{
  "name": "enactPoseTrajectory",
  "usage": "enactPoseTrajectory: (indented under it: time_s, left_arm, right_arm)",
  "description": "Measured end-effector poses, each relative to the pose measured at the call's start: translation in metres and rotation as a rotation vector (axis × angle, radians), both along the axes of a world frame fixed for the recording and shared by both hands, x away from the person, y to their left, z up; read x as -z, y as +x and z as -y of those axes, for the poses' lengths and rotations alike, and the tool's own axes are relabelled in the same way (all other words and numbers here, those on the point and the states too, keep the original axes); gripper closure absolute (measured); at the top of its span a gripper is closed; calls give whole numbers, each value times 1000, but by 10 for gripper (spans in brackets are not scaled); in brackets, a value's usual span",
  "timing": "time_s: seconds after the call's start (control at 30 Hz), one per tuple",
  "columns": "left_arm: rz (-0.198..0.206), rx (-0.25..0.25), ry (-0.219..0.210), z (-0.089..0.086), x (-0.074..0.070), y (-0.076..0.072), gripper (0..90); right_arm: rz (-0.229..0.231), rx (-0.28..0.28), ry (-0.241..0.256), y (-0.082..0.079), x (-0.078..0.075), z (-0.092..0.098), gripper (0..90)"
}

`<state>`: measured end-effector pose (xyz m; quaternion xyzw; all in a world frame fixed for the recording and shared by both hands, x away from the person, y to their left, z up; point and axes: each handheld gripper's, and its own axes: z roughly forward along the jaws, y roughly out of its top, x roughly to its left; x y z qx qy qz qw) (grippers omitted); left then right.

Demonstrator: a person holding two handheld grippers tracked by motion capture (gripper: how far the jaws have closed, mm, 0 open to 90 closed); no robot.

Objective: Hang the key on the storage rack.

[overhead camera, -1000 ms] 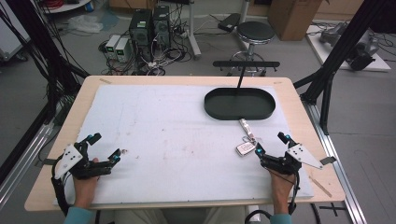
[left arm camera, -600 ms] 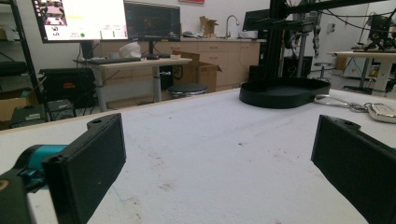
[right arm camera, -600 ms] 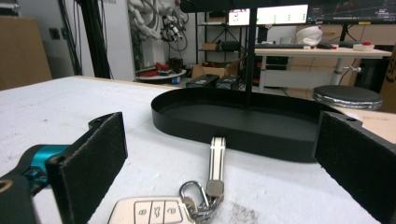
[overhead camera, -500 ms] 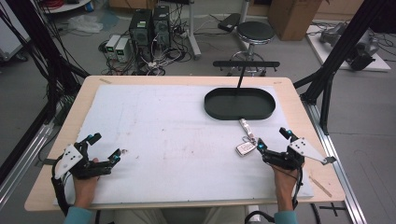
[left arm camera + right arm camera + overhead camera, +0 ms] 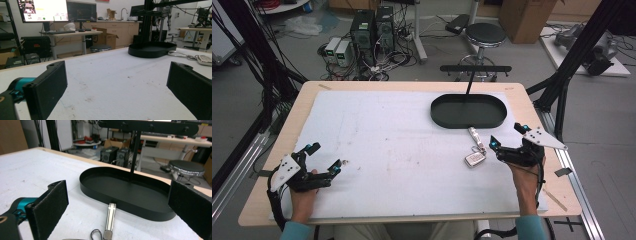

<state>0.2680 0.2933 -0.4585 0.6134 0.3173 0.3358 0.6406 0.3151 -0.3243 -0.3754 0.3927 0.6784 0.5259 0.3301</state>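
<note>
No words, labels, brand marks or numbers can be read anywhere around me. The bright computer monitor [image 5: 42,10] on the far desk, seen from my left gripper view, shows windows whose writing is too small to read.

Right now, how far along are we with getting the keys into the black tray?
Barely started. The keys lie on the white mat just outside the black tray, whose floor looks bare. The right gripper sits open beside them, holding nothing; the left gripper rests open at the far side. Grasping, lifting and placing are all left.
</note>
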Motion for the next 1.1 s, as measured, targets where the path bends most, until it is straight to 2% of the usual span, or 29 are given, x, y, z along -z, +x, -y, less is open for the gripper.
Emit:
enactPoseTrajectory:
  time_s: [0.03,0.2,0.27,0.3,0.37,0.4,0.47,0.53,0.57,0.6,0.7,0.77,0.8,0.83,0.9,0.93,1.0,1.07,1.1]
  left_arm:
    - [0,0,0,0,0,0,34]
    - [0,0,0,0,0,0,34]
    - [0,0,0,0,0,0,34]
    - [0,1,-1,0,0,0,34]
    - [0,0,0,0,0,0,34]
    - [0,0,0,0,0,0,34]
    - [-1,0,-2,0,0,0,34]
    - [0,0,0,0,0,0,35]
    - [0,0,0,0,0,0,34]
    - [0,0,0,0,0,0,34]
    - [0,0,0,0,0,0,34]
    - [0,0,0,0,0,0,34]
    - [0,0,0,0,0,0,35]
    - [0,0,0,0,0,0,35]
    - [-1,0,-1,0,0,0,34]
    - [-1,0,-1,0,0,0,35]
    - [0,0,0,0,0,0,34]
    - [0,-1,1,0,0,0,35]
    - [0,-1,1,0,0,0,35]
  right_arm:
    - [-33,-6,-7,5,-5,0,26]
    - [-133,-15,-38,19,-14,1,26]
    - [-165,-15,-58,24,-17,1,26]
    - [-165,-15,-58,24,-17,1,26]
    - [-208,-23,-68,30,-21,1,26]
    - [-208,-23,-68,30,-21,1,26]
    - [-252,-32,-94,36,-25,1,26]
    - [-260,-35,-101,38,-25,1,26]
    - [-287,-39,-121,42,-27,1,26]
    - [-287,-39,-121,42,-27,1,26]
    - [-347,-48,-137,50,-29,2,26]
    - [-374,-51,-155,54,-30,4,26]
    - [-374,-51,-155,54,-30,4,26]
    - [-401,-46,-157,57,-30,5,26]
    - [-414,-43,-156,58,-29,6,27]
    - [-442,-43,-161,63,-28,7,27]
    - [-452,-41,-165,64,-27,8,26]
    - [-500,-38,-181,69,-23,10,27]
    - [-500,-38,-181,69,-23,10,27]
